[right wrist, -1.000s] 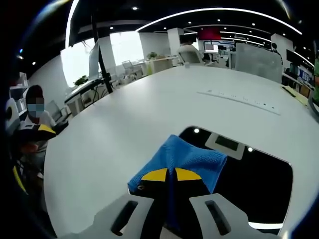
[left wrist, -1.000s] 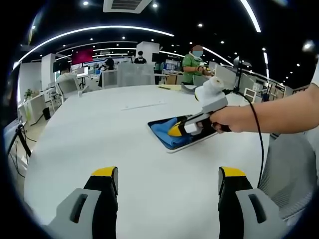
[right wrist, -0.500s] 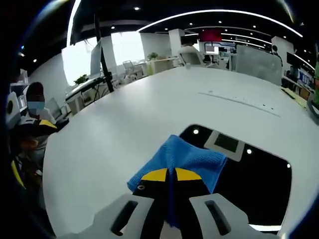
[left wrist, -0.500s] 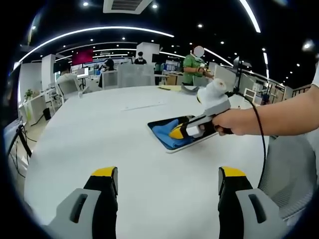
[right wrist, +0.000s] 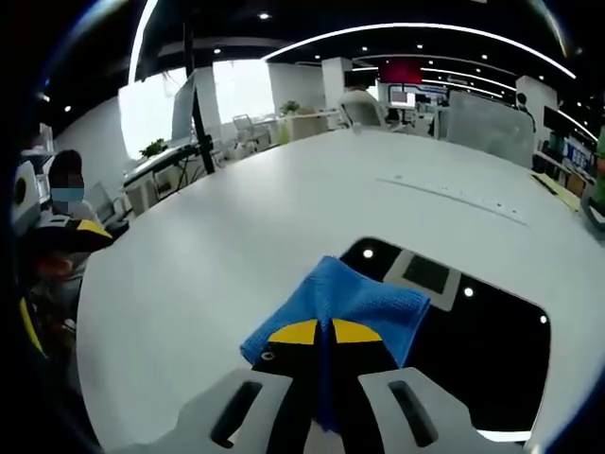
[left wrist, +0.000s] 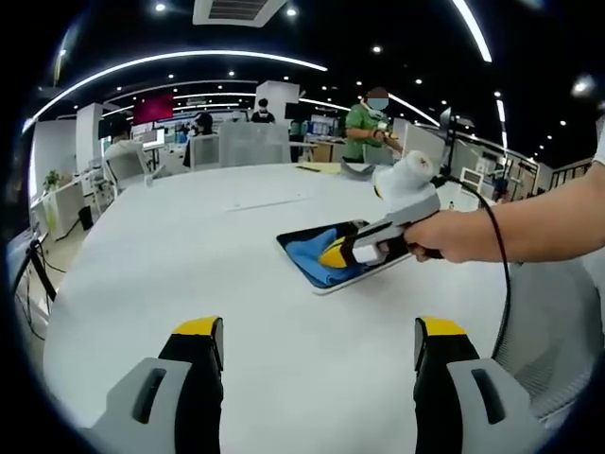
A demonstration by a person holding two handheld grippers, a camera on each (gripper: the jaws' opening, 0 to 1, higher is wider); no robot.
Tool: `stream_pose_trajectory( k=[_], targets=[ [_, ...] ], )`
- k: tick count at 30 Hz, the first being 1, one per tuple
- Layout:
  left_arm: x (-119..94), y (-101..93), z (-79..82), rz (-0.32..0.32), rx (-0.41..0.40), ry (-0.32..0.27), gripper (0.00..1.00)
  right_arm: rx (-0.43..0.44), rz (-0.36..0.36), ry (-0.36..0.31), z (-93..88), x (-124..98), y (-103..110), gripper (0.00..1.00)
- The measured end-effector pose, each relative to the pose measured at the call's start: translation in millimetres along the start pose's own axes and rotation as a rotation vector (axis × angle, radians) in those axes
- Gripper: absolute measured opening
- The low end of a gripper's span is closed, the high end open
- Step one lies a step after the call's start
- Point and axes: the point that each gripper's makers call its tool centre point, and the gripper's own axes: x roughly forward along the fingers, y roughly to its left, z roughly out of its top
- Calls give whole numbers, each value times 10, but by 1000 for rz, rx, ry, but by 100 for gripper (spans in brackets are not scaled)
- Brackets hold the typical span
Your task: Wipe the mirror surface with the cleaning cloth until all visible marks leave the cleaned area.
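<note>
A flat dark mirror [left wrist: 301,242] [right wrist: 473,350] lies on the white table [left wrist: 189,265]. The blue cleaning cloth [left wrist: 310,255] [right wrist: 350,303] rests on the mirror's near-left end. My right gripper [right wrist: 321,333] [left wrist: 333,253] is shut on the cloth, yellow tips together, held by a person's hand [left wrist: 449,236]. My left gripper [left wrist: 317,331] hangs open over bare table, well short of the mirror, nothing between its jaws. The mirror reflects ceiling lights and a vent panel.
The large white table [right wrist: 236,236] stretches far beyond the mirror. A thin strip [left wrist: 269,200] lies farther back on it. Office chairs, desks and people stand past the far edge. A grey chair [left wrist: 548,312] sits at the right. A cable trails from the right gripper.
The right gripper and cloth shifted slightly along the mirror, back and forth by a small amount. The left gripper stayed where it was.
</note>
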Motion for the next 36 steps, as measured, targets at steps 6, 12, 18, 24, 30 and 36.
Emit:
stream_pose_trajectory(
  k=[6,12,18,24,30,36],
  targets=[
    [25,6,-23,-2,-2,4,83,26,-4,-20,3,-4,-6,0],
    [33,-2,-46,-5,-5,11,83,17,0,-23,6,1,-10,0],
    [27,14,-33,-1,-5,7,83,1,-4,-31,25,-35,-17,0],
    [39,3,-38,-4,-5,8,83,0,-10,-65,98,-163,-72,0],
    [76,-44,-12,-18,2,5,83,7,-19,-96,121,-336,-125,0],
    [98,-92,7,-30,9,4,83,16,-39,-118,87,-536,-196,0]
  ],
)
